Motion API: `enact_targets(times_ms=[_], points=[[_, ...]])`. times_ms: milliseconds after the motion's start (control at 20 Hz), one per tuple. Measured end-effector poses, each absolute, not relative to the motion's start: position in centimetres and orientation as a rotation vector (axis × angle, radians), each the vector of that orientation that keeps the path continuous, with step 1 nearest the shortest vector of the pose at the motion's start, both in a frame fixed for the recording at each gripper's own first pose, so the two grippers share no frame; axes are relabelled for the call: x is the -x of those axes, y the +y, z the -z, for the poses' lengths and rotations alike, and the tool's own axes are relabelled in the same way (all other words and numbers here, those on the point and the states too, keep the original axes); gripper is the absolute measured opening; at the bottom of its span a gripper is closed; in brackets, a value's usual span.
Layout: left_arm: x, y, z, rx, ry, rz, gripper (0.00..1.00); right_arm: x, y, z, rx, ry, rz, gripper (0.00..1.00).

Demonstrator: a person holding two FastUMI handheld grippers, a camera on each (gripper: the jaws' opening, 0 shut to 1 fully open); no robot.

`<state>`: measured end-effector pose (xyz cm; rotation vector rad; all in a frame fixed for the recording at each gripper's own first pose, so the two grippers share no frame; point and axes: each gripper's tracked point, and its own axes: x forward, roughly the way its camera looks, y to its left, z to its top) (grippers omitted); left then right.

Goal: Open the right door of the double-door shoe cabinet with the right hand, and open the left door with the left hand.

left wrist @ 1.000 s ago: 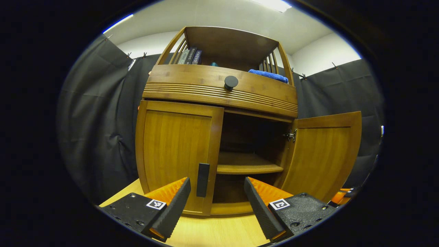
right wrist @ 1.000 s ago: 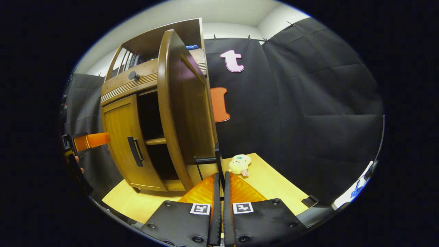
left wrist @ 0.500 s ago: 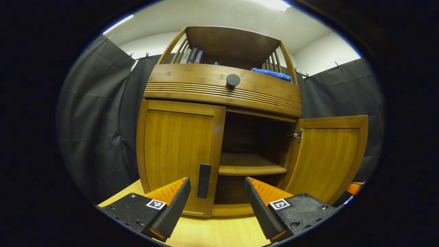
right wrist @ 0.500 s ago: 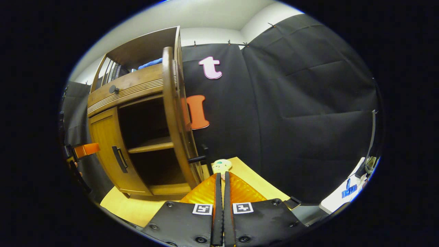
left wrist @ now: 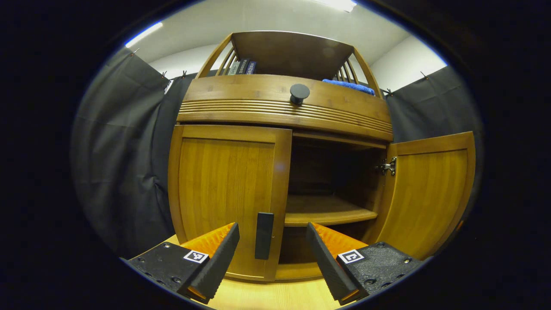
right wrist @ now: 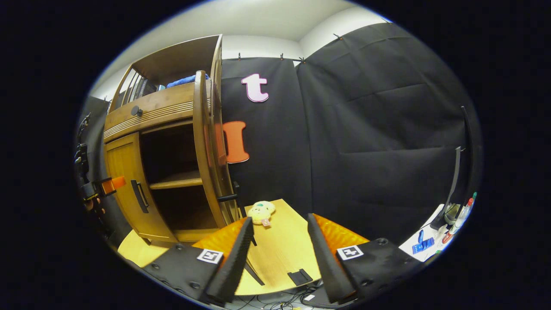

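With the right door (left wrist: 428,193) swung wide and the right gripper (right wrist: 277,252) spread empty, the left gripper (left wrist: 272,258), fingers apart, frames the shut left door's handle (left wrist: 263,235), which should next be clamped and pulled.

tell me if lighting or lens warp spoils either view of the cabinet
Left gripper view: the ceiling light glares at the top, the cabinet bows outward, and its open compartment is dim yet readable. Right gripper view: the right door curves strongly and the edges darken; both views look sharp.
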<state>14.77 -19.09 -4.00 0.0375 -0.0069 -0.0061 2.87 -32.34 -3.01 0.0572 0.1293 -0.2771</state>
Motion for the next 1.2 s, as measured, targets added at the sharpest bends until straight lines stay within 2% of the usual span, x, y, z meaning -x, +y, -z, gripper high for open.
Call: enact_targets(times_ms=[200,500,550,600,650,700,750,850,1000,1050,1200], points=[[-16.7,-17.8,5.5,-0.072,0.001,-0.033,0.91,-2.6,-33.2,2.3,-0.045,0.118,0.317,0.98],[-19.4,-16.6,8.8,-0.103,0.047,-0.035,0.91,-1.3,-33.6,2.5,-0.024,0.126,0.347,0.99],[-19.5,-16.7,9.1,-0.105,0.050,-0.028,0.98,-1.3,-33.7,2.6,-0.021,0.129,0.352,1.00],[-19.8,-16.6,9.3,-0.107,0.054,-0.026,0.98,-1.2,-33.8,2.6,-0.018,0.133,0.357,0.98],[-19.9,-16.6,9.6,-0.105,0.061,-0.020,0.91,-1.1,-33.7,2.7,-0.015,0.136,0.360,0.98],[-19.9,-16.6,9.9,-0.096,0.063,-0.014,0.91,-1.1,-33.8,2.6,-0.013,0.138,0.364,0.98],[-20.0,-16.6,9.9,-0.085,0.062,-0.007,0.87,-1.1,-33.8,2.6,-0.012,0.138,0.369,1.00],[-20.7,-16.7,9.8,-0.073,0.058,0.001,0.77,-0.9,-33.7,2.8,-0.013,0.142,0.378,0.98],[-21.1,-16.7,10.2,-0.043,0.058,0.012,0.72,-1.1,-33.4,3.0,-0.019,0.150,0.384,0.98],[-21.3,-16.5,10.4,-0.034,0.061,0.007,0.61,-1.2,-33.1,2.9,-0.021,0.151,0.383,0.98],[-21.5,-16.9,10.4,-0.041,0.065,0.028,0.42,-1.5,-32.6,2.6,-0.016,0.145,0.387,0.98]])
